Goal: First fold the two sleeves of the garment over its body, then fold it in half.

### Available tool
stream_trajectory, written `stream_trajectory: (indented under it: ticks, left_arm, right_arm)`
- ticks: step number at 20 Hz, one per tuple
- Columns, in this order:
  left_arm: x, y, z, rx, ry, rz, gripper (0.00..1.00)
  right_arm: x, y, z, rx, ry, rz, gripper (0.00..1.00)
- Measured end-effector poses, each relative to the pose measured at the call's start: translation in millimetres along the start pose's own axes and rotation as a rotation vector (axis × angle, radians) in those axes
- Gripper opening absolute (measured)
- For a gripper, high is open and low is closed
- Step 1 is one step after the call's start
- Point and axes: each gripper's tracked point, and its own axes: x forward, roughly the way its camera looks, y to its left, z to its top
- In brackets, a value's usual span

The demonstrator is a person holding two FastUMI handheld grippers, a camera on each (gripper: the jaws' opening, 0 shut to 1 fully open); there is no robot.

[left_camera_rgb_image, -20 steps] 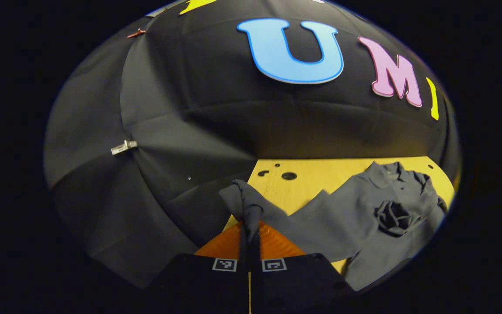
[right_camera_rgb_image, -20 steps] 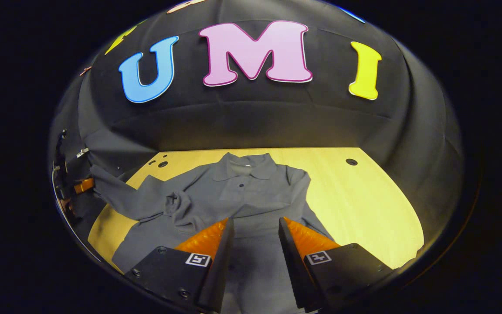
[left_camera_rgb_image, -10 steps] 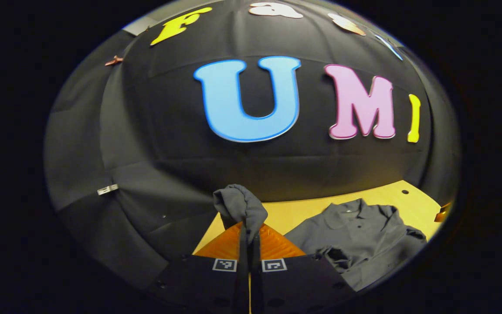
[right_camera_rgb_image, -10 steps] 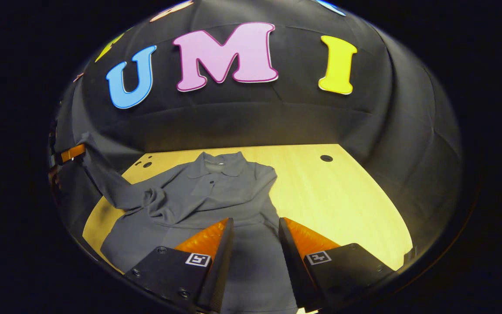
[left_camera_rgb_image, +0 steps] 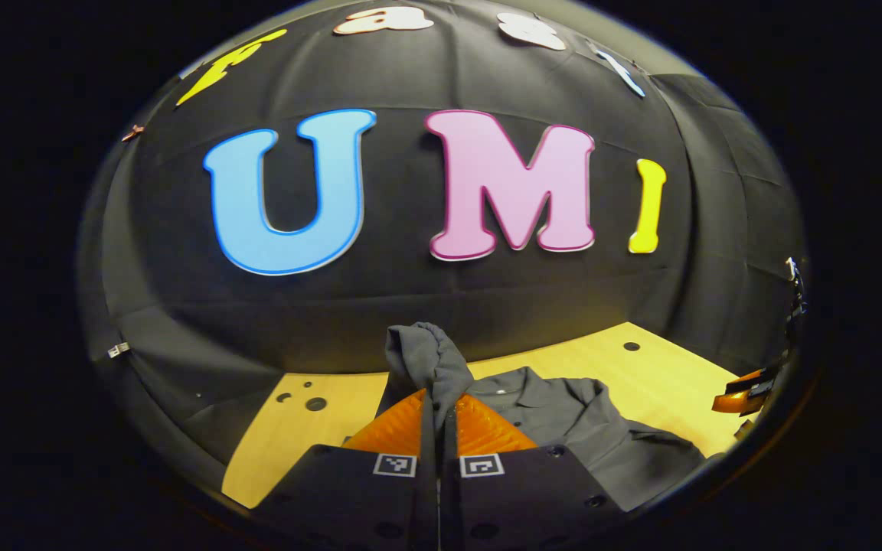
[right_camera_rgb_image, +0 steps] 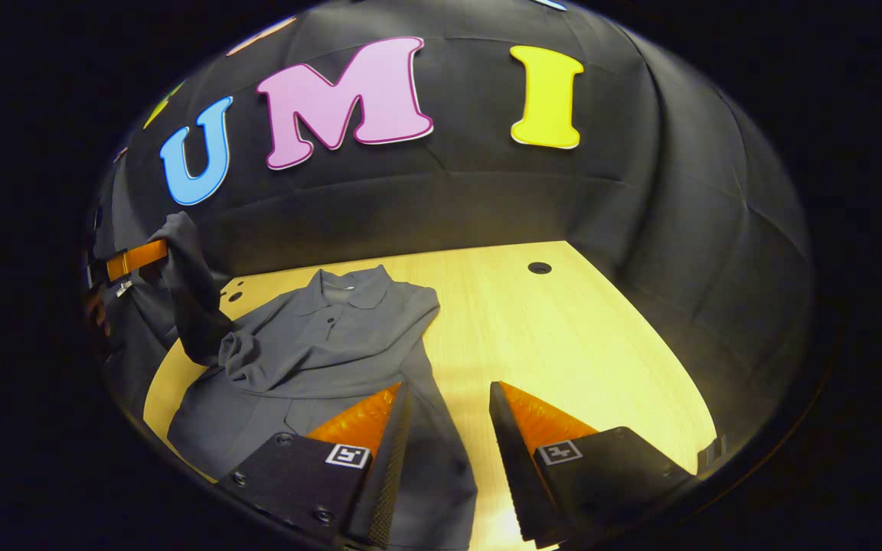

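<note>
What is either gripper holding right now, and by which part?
The left gripper is shut on the grey shirt's sleeve, pinched near its cuff end and lifted. The right gripper is open, holding nothing.

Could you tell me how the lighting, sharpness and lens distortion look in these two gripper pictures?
Left gripper view: strong fisheye bowing of the table edge; the sleeve in the left gripper is sharp but dim against the wall. Right gripper view: warm light and a bright glare patch on the table near the right gripper; the garment is evenly lit, its folds clear.
</note>
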Motion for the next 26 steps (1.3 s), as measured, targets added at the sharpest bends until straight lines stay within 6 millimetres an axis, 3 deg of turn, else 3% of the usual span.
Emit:
stream_trajectory:
  ticks: [4, 10, 13, 14, 15, 17, 18, 19, 23, 26]
  left_arm:
    - [25, -53, -15, 0.001, 0.038, -0.060, 0.06]
    - [57, -122, -57, 0.021, 0.120, -0.131, 0.06]
    - [71, -148, -82, 0.033, 0.165, -0.151, 0.07]
    - [76, -155, -89, 0.036, 0.182, -0.154, 0.07]
    - [81, -161, -96, 0.040, 0.194, -0.156, 0.07]
    - [91, -171, -111, 0.044, 0.222, -0.153, 0.07]
    - [94, -177, -119, 0.044, 0.238, -0.154, 0.07]
    - [98, -181, -127, 0.046, 0.256, -0.157, 0.07]
    - [105, -208, -162, 0.051, 0.332, -0.198, 0.15]
    - [99, -234, -181, 0.042, 0.382, -0.260, 0.22]
  right_arm:
    - [2, -22, -7, 0.023, 0.013, -0.007, 0.64]
    - [4, -52, -21, 0.033, 0.050, -0.015, 0.64]
    - [8, -62, -27, 0.040, 0.064, -0.011, 0.64]
    - [10, -65, -29, 0.040, 0.069, -0.011, 0.54]
    - [12, -68, -30, 0.039, 0.073, -0.013, 0.67]
    - [16, -74, -32, 0.046, 0.082, -0.011, 0.68]
    - [18, -77, -32, 0.048, 0.085, -0.013, 0.57]
    - [21, -80, -33, 0.050, 0.090, -0.015, 0.69]
    - [25, -92, -34, 0.063, 0.098, -0.028, 0.69]
    - [27, -94, -33, 0.067, 0.100, -0.037, 0.69]
